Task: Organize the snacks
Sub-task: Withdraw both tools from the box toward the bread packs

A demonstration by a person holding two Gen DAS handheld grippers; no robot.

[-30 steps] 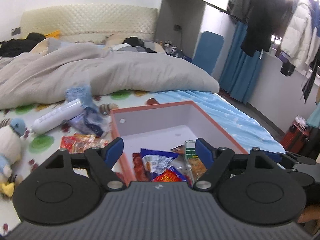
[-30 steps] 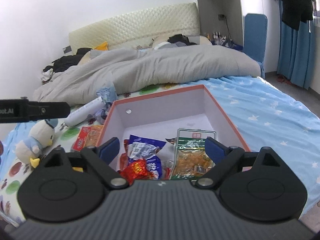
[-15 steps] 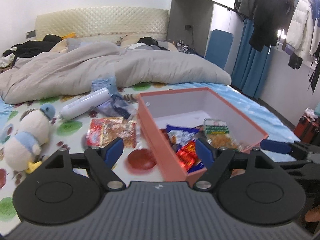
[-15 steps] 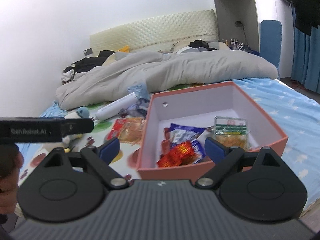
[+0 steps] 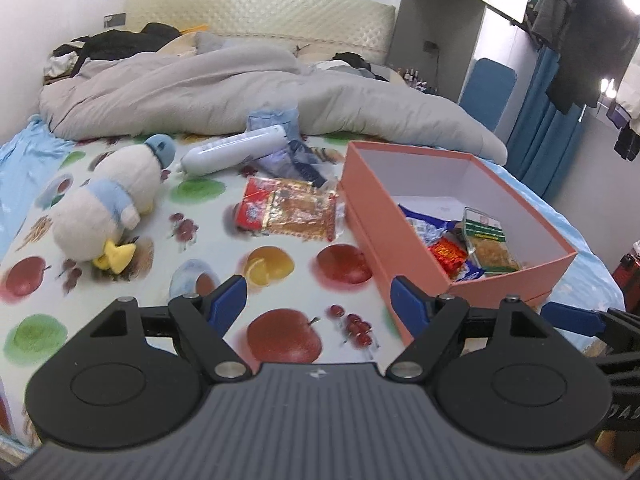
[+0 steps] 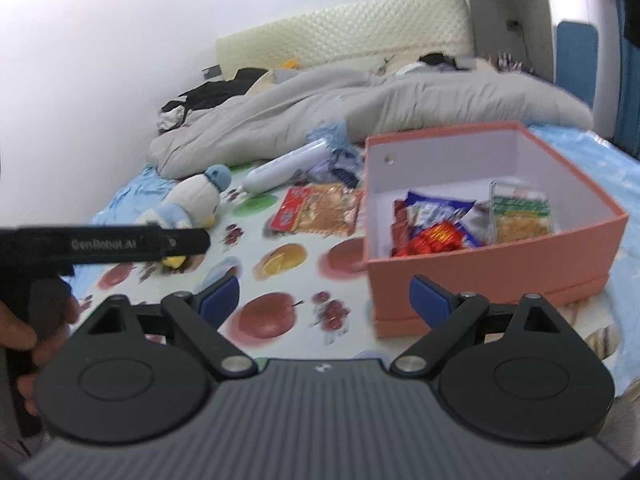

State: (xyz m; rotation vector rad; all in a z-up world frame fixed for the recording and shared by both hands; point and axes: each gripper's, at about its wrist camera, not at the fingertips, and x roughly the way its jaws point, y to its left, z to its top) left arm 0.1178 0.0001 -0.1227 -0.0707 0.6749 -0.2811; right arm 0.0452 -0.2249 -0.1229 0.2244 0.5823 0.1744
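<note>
Both tongs gaped, nothing between — left tongs (image 5: 314,300), right tongs (image 6: 324,294). Snack packet (image 5: 290,210) lay on bed (image 5: 224,248) beside orange box (image 5: 384,236) — more snacks inside.

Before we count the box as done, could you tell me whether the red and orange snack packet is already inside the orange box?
No, the red and orange snack packet lies flat on the fruit-print sheet, outside the orange box by its left wall.

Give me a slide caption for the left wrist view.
Open left gripper above fruit-print sheet; snack packet beside pink box.
</note>
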